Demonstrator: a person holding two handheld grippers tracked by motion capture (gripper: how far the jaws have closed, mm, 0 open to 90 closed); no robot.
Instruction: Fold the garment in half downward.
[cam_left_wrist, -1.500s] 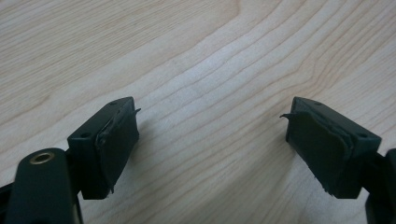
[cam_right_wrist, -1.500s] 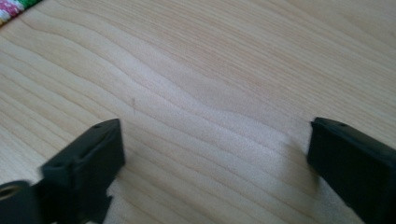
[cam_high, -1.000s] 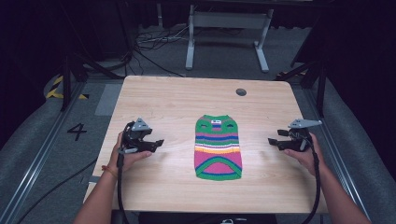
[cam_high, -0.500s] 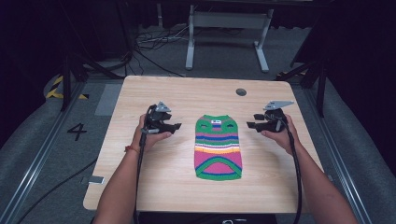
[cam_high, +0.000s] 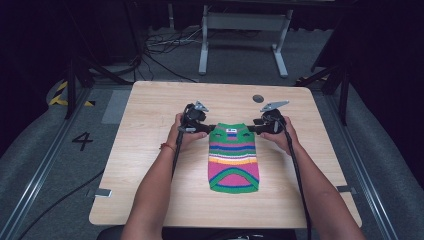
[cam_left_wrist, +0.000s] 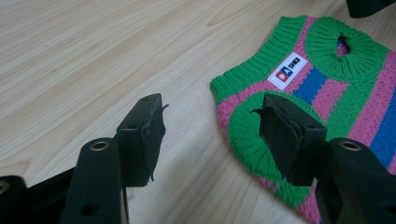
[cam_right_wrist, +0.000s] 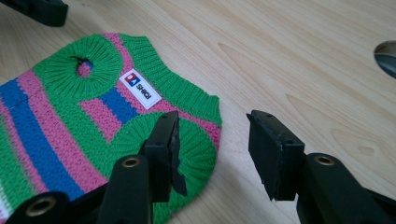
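Two grippers flank the top of the sweater (cam_high: 233, 157), which lies flat at the centre of the worktop (cam_high: 150, 165) in the high view, collar toward the far edge.

At left of centre in that view, your left gripper (cam_high: 206, 128) sits at the sweater's upper left corner, your left hand (cam_high: 181, 131) wrapped around it. In the left gripper view its jaws are spread wide: one hangs over bare wood at lower left of the frame, the other over the green armhole (cam_left_wrist: 243, 130) at lower right. Nothing lies between them but wood and the sweater's edge. The white label (cam_left_wrist: 287, 71) shows at upper right of that frame, next to the collar (cam_left_wrist: 343, 46).

At right of centre in the high view, your right gripper (cam_high: 253, 128) meets the sweater's upper right corner, held by your right hand (cam_high: 281, 134). In the right gripper view its jaws are also spread apart: one is over the green armhole at lower centre, the other over bare wood to the right. A dark round hole (cam_high: 258, 98) sits in the worktop beyond the sweater, near the far edge.
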